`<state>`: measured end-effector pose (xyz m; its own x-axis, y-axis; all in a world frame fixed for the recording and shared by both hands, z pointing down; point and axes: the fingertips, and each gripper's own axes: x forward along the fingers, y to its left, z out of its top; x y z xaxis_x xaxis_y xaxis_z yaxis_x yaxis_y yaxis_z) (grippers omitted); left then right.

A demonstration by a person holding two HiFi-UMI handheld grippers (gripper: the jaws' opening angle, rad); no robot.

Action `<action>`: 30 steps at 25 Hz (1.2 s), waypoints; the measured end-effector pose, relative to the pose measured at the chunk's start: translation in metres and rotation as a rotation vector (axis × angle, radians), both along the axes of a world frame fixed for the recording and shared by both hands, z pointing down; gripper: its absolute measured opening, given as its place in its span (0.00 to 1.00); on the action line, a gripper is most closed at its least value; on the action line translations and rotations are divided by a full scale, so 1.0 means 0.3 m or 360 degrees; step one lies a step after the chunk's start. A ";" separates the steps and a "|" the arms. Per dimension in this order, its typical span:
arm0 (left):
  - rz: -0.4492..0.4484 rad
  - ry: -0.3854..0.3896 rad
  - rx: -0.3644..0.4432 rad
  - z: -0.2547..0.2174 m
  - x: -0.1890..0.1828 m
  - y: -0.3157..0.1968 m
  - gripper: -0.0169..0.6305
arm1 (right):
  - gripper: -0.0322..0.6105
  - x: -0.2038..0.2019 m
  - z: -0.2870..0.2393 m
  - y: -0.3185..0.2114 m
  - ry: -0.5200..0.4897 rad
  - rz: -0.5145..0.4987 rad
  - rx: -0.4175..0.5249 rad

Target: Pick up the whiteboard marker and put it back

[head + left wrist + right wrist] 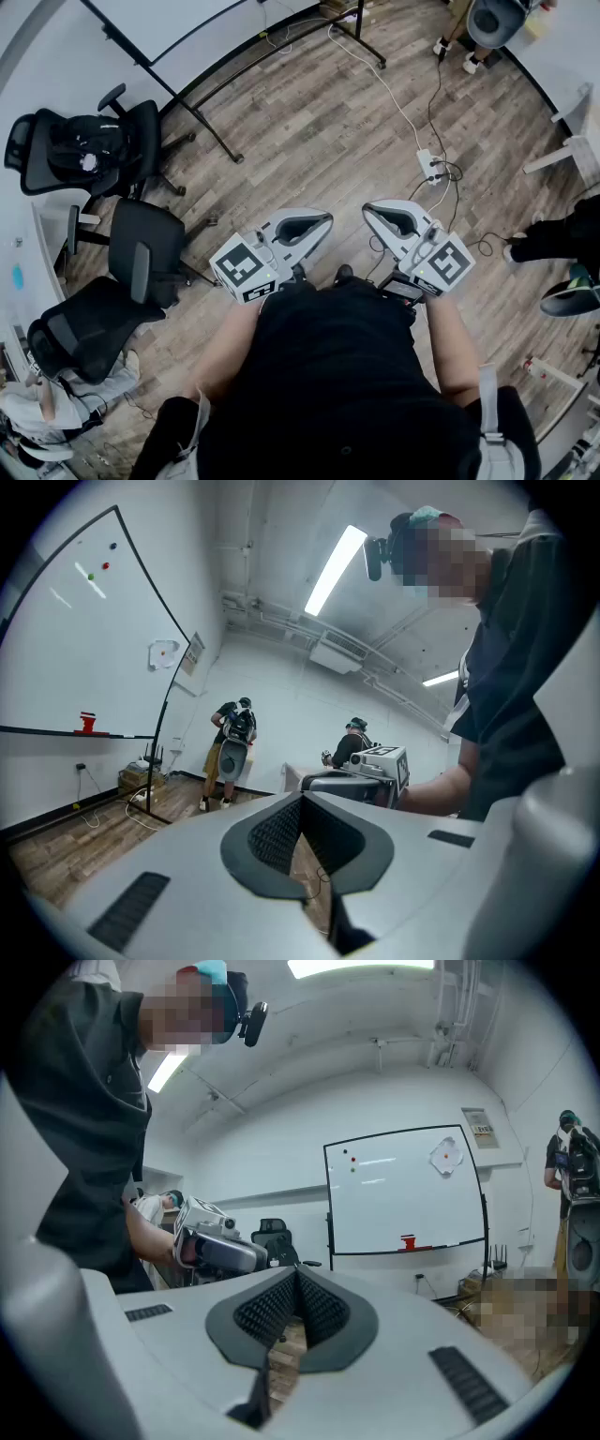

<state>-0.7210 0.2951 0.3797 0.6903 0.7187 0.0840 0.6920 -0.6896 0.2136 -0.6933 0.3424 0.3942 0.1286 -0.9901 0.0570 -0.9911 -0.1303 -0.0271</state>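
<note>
- Head view: grey two-jaw left gripper (pixel 324 221) and grey two-jaw right gripper (pixel 369 211) are held at waist height over the brown wood-plank floor (pixel 309 122), tips towards each other. White freestanding whiteboard on a black frame (pixel 169 19) stands at 11 o'clock, well apart. The left gripper is judged the nearer. The whiteboard marker cannot be made out.
- Left gripper view: ribbed pads are pressed together at the tips, nothing between them. The whiteboard is at 10 o'clock, with a small red block (pixel 86 723) on its thin black tray ledge (pixel 47 731).
- Right gripper view: pads likewise together and empty. The whiteboard is at 1 o'clock, red block on the ledge. The marker is too small to tell. If it lies on the ledge, its long axis probably runs along it.
</note>
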 end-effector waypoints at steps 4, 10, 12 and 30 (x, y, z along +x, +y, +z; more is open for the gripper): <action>0.0003 -0.0024 -0.0021 0.004 0.002 0.003 0.05 | 0.08 -0.005 0.010 0.003 0.0015 0.0011 -0.0039; 0.0018 -0.0040 -0.0011 0.007 0.022 0.028 0.05 | 0.08 0.037 -0.024 0.059 0.0080 0.0042 0.0029; 0.0021 -0.0043 -0.0002 0.005 0.032 0.043 0.05 | 0.08 0.067 -0.030 0.092 0.0102 0.0066 0.0014; -0.0091 -0.0071 0.0048 0.055 0.072 0.120 0.05 | 0.08 0.105 0.020 0.245 0.0013 0.0062 0.0096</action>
<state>-0.6994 0.3311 0.3961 0.7250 0.6751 0.1367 0.6418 -0.7341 0.2218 -0.6619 0.4158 0.4002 0.1673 -0.9859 -0.0037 -0.9855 -0.1672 -0.0282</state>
